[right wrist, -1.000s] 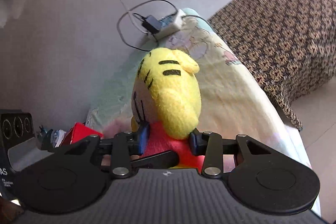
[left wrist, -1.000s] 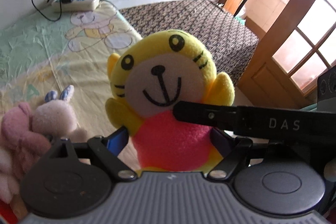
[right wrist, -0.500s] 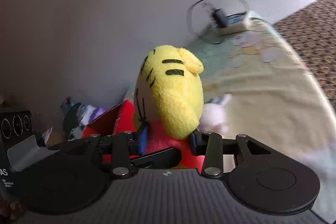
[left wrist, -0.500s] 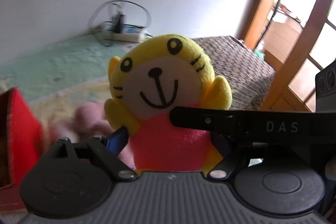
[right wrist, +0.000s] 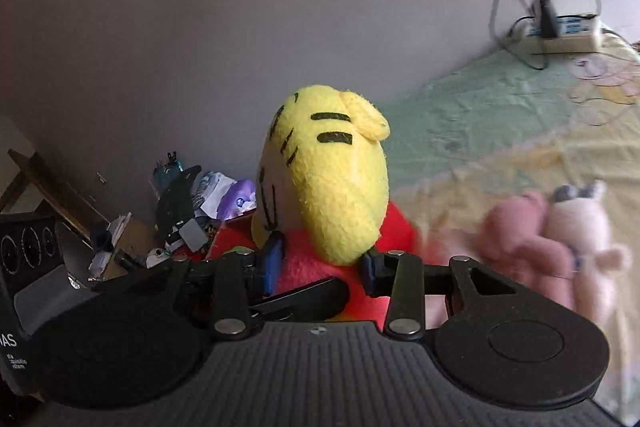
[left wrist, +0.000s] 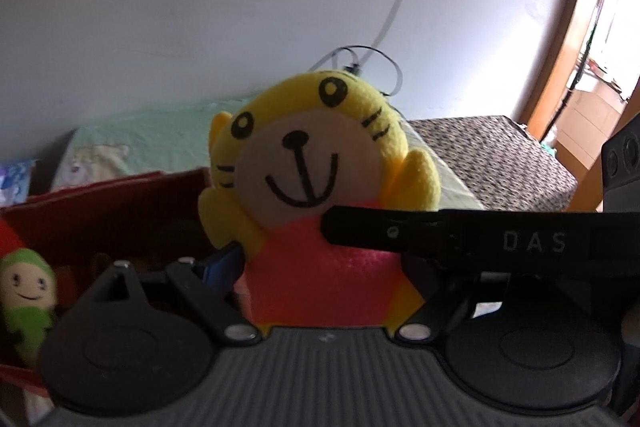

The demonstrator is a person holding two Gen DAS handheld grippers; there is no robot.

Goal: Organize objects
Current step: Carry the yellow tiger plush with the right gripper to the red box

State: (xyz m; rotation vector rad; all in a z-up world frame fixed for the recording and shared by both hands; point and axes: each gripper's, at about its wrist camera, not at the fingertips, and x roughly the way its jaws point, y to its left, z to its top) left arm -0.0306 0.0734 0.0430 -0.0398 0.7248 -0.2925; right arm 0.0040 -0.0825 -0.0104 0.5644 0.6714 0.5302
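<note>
A yellow tiger plush toy [left wrist: 308,155] with a pink-red body is held in the air by both grippers. My left gripper [left wrist: 324,267] is shut on its body from the front, its face toward the camera. My right gripper [right wrist: 320,267] is shut on the same body from the side, and the yellow head [right wrist: 332,171] rises above its blue pads. A black finger [left wrist: 400,231] of the right gripper crosses the toy's chest in the left wrist view. A red box [left wrist: 100,223] lies just behind and below the toy.
A green-and-white doll [left wrist: 26,291] sits at the left by the box. Two pink plush animals [right wrist: 552,235] lie on the pastel bedsheet [right wrist: 500,107]. A power strip with cables [right wrist: 560,31] rests by the wall. Clutter [right wrist: 188,211] sits left of the box.
Both grippers have carried the tiger toy leftward, away from the pink plush animals and over to the red box. The grip on the toy is unchanged.
</note>
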